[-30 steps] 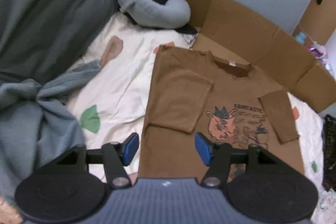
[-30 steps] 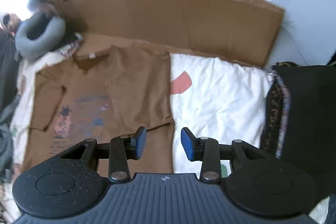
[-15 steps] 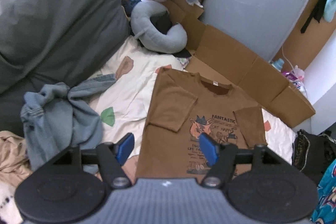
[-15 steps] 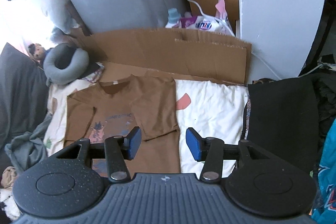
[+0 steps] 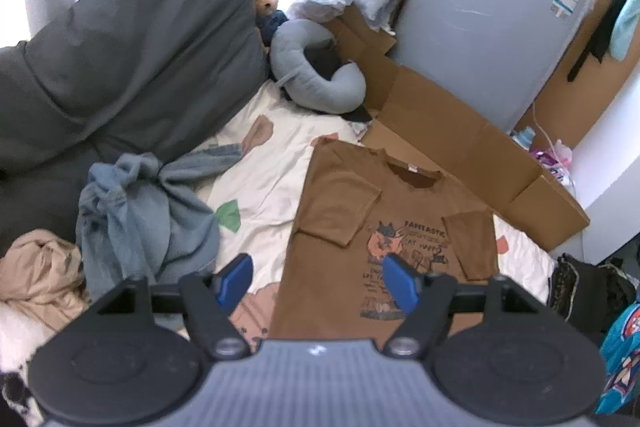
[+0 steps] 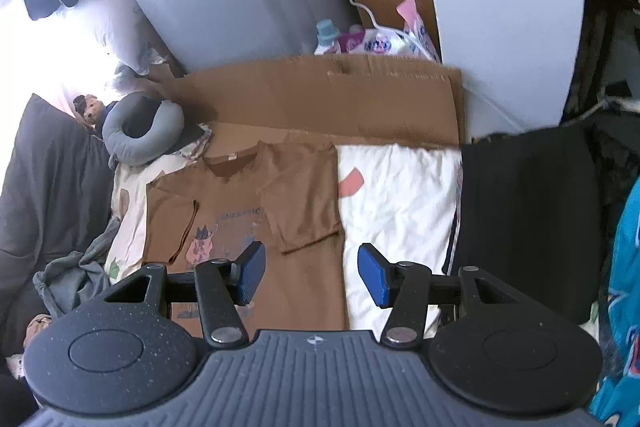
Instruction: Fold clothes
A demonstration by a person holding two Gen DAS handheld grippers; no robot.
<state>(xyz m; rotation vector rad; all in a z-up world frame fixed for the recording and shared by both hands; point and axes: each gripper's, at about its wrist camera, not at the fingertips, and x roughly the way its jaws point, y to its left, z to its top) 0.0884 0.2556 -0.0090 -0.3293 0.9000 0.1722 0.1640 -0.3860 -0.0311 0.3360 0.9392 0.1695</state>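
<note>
Both tongs, left (image 5: pixel 316 281) opening, right (image 6: pixel 311 273) apart, empty above brown T-shirt (image 5: pixel 400 239).

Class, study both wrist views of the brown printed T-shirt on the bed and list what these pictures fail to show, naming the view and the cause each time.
- Brown printed T-shirt: its bottom hem, in both views, is hidden behind the gripper bodies.
- Chest print: the small lettering is blurred in the right wrist view.
- Blue patterned fabric: cut off by the left wrist view's right edge.
- Tan crumpled garment: what kind it is, being bunched up.
</note>
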